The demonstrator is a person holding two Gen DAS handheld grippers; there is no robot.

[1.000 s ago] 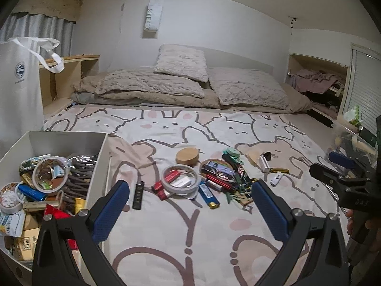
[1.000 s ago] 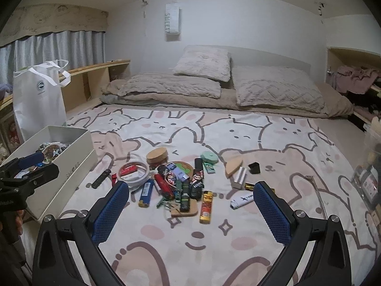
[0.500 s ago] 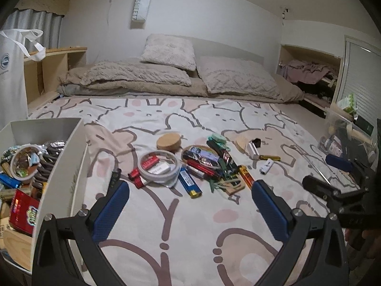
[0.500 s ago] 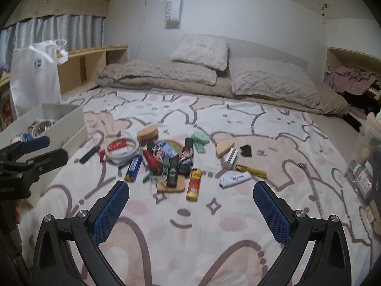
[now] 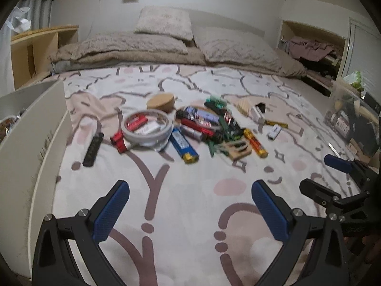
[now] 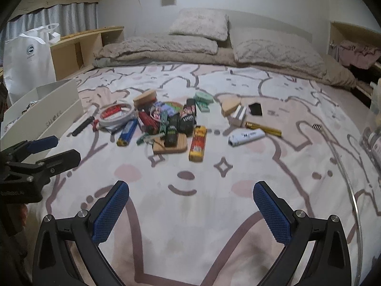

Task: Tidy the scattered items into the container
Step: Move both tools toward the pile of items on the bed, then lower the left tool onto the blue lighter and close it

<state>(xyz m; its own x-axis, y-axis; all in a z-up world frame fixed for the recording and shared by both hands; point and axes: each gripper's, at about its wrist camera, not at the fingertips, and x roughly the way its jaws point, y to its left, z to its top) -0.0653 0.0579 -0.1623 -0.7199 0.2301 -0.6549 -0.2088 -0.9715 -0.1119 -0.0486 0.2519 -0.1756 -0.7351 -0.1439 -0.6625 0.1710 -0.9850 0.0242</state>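
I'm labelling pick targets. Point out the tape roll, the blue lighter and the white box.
tape roll [image 5: 146,128]: left wrist view, near rim of the ring.
blue lighter [image 5: 182,143]: left wrist view, middle of its body.
white box [image 6: 57,116]: right wrist view, outer side wall.

Two handheld grippers of matching build: the left gripper [image 5: 190,211] and right gripper [image 6: 191,211] each have a black plastic frame, silver screw heads at the joints, and jaws faced with blue cross-hatched pads [image 6: 110,213]; faint white lettering marks one body at lower left.
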